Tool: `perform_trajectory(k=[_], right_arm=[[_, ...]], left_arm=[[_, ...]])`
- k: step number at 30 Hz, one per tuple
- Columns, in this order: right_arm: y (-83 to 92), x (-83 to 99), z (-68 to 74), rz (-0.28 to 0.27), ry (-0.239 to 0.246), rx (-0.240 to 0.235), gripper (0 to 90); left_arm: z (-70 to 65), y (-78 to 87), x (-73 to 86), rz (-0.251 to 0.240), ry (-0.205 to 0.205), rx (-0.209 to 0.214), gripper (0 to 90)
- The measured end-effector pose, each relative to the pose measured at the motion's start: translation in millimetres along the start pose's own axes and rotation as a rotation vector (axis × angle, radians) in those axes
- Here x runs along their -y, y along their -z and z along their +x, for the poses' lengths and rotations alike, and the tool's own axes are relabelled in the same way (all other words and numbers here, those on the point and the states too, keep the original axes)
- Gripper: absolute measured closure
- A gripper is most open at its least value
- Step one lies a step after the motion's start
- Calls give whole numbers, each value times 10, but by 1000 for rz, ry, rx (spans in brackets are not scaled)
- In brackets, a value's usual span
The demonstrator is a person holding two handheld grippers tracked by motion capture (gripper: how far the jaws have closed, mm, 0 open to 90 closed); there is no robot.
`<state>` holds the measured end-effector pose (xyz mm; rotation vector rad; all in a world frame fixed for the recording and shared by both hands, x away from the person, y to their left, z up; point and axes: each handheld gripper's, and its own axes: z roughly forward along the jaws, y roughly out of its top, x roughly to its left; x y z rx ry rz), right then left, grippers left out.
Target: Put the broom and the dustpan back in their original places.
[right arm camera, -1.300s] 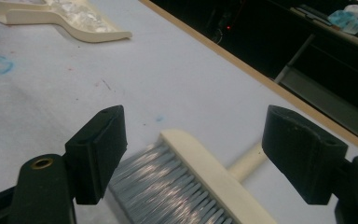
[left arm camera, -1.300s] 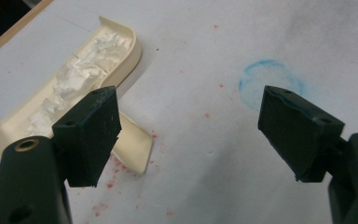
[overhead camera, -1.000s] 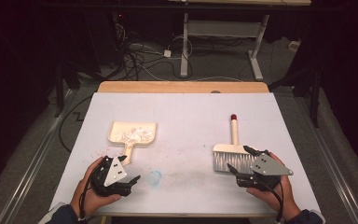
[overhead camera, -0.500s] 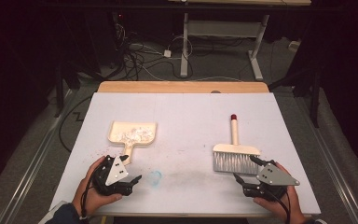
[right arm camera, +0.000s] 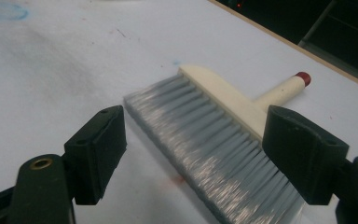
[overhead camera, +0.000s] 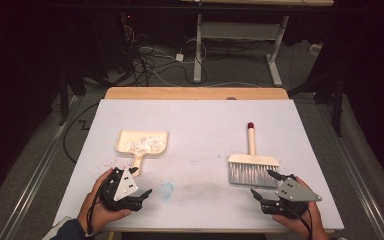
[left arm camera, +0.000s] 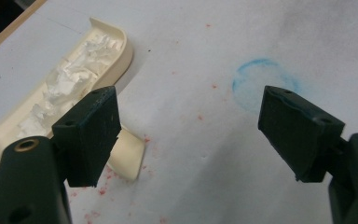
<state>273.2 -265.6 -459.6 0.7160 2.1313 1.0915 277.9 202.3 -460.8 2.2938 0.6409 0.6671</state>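
A cream dustpan (overhead camera: 142,144) lies left of centre on the white table, with white scraps (left arm camera: 70,84) piled in it and its handle (left arm camera: 127,159) pointing at me. A hand brush (overhead camera: 253,167) with grey bristles (right arm camera: 214,140) and a red-tipped handle (right arm camera: 302,77) lies at the right. My left gripper (overhead camera: 142,190) rests open just below the dustpan handle, nothing between its jaws. My right gripper (overhead camera: 265,185) stands open just below the bristles, its jaws spread near the brush without touching it.
A blue chalk ring (overhead camera: 166,190) and grey smudges (overhead camera: 205,187) mark the table (overhead camera: 195,115) between the grippers. Red specks (left arm camera: 200,116) dot the surface near the dustpan. A wooden strip (overhead camera: 195,93) runs along the far edge. Cables and desk legs (overhead camera: 198,55) stand on the floor beyond.
My right gripper has drawn back toward the table's near edge, away from the brush. The left gripper, dustpan and brush have stayed put.
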Motion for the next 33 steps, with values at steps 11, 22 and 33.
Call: perform_trajectory(k=[11, 22, 33], right_arm=[[5, -32, 4, 0, -3, 10, 226], [29, -48, -7, -5, -7, 21, 225], [12, -44, -21, 0, -7, 22, 220]], left_arm=[[11, 0, 6, -3, 1, 4, 203], [-3, -13, 5, 8, -8, 6, 203], [-1, -30, -9, 11, -7, 5, 203]])
